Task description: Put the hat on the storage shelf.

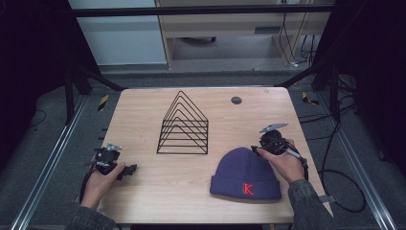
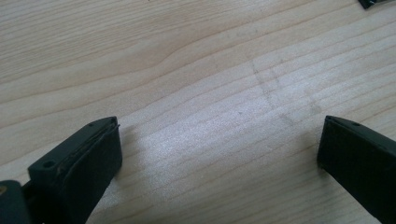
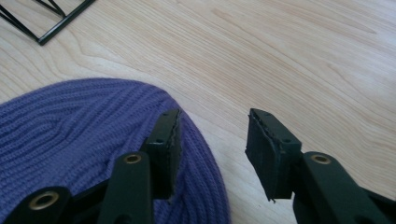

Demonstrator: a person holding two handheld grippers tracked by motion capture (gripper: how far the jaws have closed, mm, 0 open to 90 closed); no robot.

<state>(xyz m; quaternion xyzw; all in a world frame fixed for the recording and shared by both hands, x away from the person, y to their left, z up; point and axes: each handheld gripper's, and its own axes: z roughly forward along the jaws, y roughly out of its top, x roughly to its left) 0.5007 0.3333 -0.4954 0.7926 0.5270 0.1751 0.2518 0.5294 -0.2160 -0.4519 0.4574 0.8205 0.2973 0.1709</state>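
Observation:
A purple knit beanie [image 1: 244,172] with a red letter K on its cuff lies flat at the front right of the wooden table [image 1: 158,191]. My right gripper [image 1: 256,150] hovers at the beanie's upper right edge. In the right gripper view its jaws stand apart [image 3: 212,116], one above the beanie's crown [image 3: 70,135] and the other above bare wood; neither pad presses the knit. My left gripper [image 1: 128,170] rests low at the table's front left. Its jaws are spread wide [image 2: 219,123] over bare wood, with nothing between them.
A black wire file rack [image 1: 184,127] with peaked dividers stands mid-table; its base corner [image 3: 46,21] lies beyond the beanie. A small dark disc [image 1: 236,100] is set in the tabletop near the back edge. Cables trail off the right side.

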